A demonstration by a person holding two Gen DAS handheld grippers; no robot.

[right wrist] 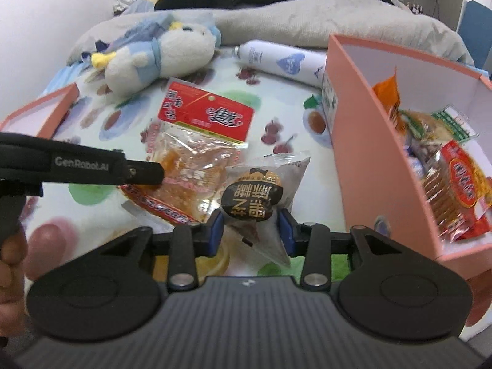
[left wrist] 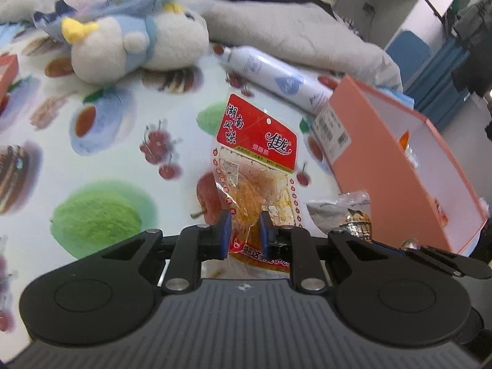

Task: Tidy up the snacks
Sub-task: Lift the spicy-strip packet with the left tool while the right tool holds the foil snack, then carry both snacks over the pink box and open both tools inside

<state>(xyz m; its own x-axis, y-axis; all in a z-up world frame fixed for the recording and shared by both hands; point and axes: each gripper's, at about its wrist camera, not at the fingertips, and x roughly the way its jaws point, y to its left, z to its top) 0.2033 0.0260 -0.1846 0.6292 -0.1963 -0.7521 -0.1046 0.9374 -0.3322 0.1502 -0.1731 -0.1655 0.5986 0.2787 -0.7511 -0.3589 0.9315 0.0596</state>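
Left wrist view: we note the left gripper clenched on the lower part of a red-label snack pack, pack running up toward 12 o'clock over the fruit-print cloth. Pink box at 2 o'clock; plush toy at 11.

Right wrist view: right gripper w/ pads either side of a grey wrapped cake; contact looks made, pads grasping it. Red-label pack at 11 o'clock, touching the cake. Box w/ snacks inside at 3 o'clock. White bottle at 12.

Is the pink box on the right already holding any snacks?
Yes: the pink box is open-topped and several snack packets lie inside it.
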